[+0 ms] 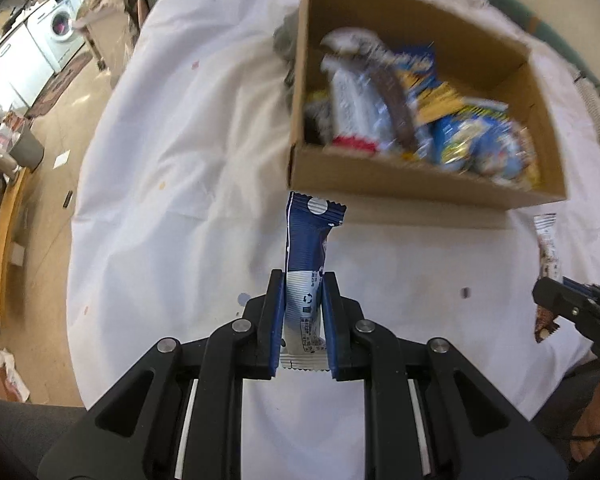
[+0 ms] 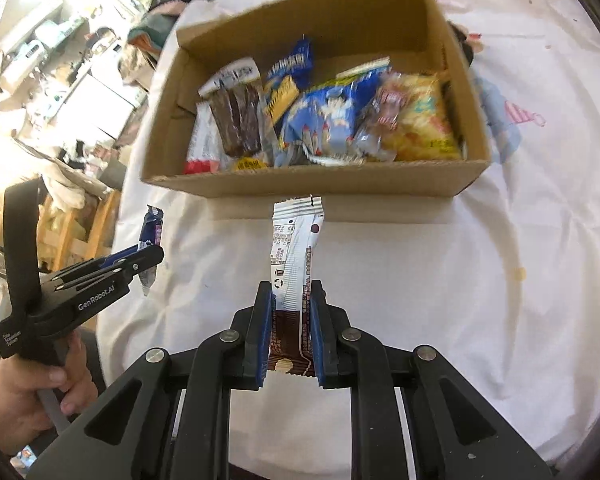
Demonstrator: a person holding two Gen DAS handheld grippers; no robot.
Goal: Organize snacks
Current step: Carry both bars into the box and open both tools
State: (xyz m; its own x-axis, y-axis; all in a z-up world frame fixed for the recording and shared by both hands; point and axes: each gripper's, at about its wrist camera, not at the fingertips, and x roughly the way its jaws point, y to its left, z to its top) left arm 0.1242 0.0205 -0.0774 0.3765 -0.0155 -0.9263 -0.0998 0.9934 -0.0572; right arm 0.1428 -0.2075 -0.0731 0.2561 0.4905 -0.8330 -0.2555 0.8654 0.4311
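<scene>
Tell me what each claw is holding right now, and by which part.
Left claw pinches a blue-and-white snack bar by its white lower end. Right claw pinches a white-and-brown snack bar by its brown lower half.

This is a lived-in home, with a laundry or kitchen corner off to one side. Far to the left of the left tongs (image 1: 303, 280), a white front-loading washing machine (image 1: 62, 26) stands in a row of white cabinets (image 1: 18, 64), with patterned floor mats (image 1: 60, 80) on the tan floor before them. A grey bin (image 1: 27, 148) and a curved wooden bench (image 1: 6, 236) sit nearer, among loose papers. Ahead of both tongs, the table (image 1: 172, 168) wears a stained white cloth; to the right of the right tongs (image 2: 289, 292) it shows a faded cartoon print (image 2: 504, 120). Up and left of them, cluttered shelves and appliances (image 2: 48, 60) crowd the blurred, overexposed background.
</scene>
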